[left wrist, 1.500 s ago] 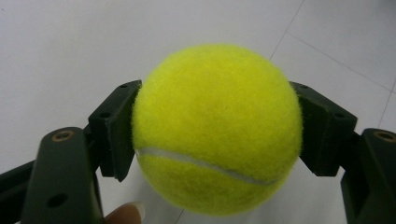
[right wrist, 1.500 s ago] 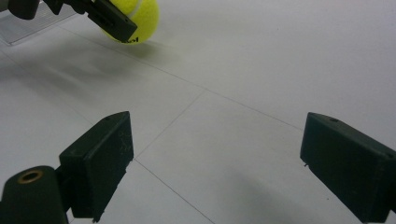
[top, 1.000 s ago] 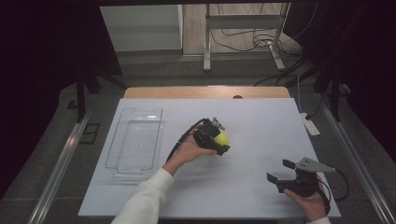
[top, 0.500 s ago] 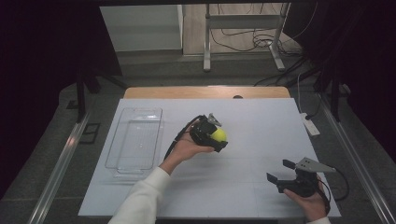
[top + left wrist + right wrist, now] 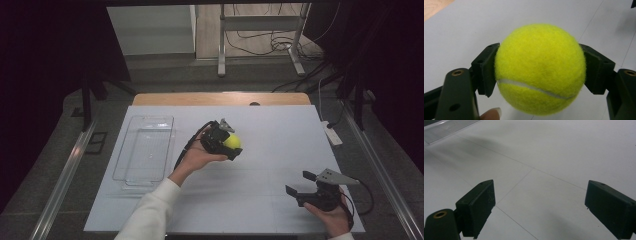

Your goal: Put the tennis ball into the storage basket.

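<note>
Holding tennis ball [image 5: 539, 68] clamped in left gripper [image 5: 226, 142], lifted off surface [image 5: 280, 135]. Tray [image 5: 145, 147] empty, placement pending. Right gripper [image 5: 302, 184] wide open, idle, holds nothing.

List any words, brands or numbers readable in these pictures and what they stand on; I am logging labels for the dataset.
None can be read.
Tennis ball in the left claw: a white seam, no print showing.
Clear tray, white table and right claw: no markings.
</note>
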The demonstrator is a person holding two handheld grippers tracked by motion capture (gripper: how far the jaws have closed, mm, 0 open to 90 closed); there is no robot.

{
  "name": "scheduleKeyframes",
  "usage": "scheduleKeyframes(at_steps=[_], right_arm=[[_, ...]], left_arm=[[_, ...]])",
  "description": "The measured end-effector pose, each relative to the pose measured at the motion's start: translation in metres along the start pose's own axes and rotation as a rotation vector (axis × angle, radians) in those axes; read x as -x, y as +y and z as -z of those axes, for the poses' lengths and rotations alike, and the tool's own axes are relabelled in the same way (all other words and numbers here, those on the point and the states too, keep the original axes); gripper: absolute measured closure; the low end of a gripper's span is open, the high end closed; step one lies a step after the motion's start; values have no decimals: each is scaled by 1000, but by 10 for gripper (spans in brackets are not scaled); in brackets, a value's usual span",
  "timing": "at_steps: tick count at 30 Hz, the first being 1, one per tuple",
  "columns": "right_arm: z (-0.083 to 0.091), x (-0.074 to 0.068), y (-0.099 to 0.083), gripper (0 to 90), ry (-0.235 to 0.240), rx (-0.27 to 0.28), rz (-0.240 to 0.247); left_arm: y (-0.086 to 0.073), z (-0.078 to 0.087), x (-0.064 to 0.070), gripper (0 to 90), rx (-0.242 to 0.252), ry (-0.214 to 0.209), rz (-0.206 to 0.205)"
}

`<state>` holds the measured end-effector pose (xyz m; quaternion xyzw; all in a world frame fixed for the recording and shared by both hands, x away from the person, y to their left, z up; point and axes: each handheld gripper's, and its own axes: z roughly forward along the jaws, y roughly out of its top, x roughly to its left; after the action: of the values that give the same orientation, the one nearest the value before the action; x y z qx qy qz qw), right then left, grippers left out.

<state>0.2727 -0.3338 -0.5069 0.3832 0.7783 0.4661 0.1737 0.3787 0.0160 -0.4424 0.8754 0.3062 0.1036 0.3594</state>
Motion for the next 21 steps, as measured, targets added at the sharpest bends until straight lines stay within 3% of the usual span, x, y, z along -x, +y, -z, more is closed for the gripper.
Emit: scheduleKeyframes(at_steps=[21], right_arm=[[0, 0, 0, 99, -3, -1, 1]], left_arm=[[1, 17, -5, 263, 43, 22, 6]])
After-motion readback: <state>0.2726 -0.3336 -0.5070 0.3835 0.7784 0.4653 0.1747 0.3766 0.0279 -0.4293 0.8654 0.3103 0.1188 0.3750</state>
